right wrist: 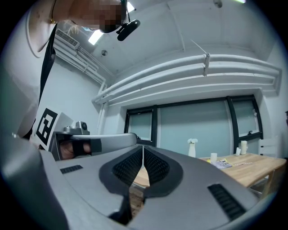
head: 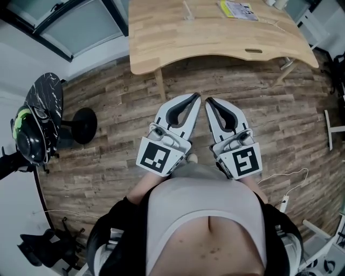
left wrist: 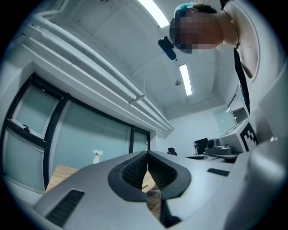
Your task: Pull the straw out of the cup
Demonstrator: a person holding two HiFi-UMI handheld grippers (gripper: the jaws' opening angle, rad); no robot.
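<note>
My left gripper (head: 195, 97) and right gripper (head: 210, 101) are held side by side close to the person's body, over the wooden floor, both pointing toward the wooden table (head: 178, 38). Each is shut with nothing between its pads, as the left gripper view (left wrist: 147, 152) and the right gripper view (right wrist: 143, 147) show. Far off on the table, the right gripper view shows a small white cup (right wrist: 213, 157) and a taller white cup (right wrist: 243, 147). I cannot make out a straw in any view.
A white vase (right wrist: 192, 148) stands at the table's back, a printed booklet (head: 237, 9) lies on its far side. A black stool (head: 83, 125) and a black chair with a helmet (head: 32, 126) stand at the left. White cables (head: 291, 178) trail on the floor at the right.
</note>
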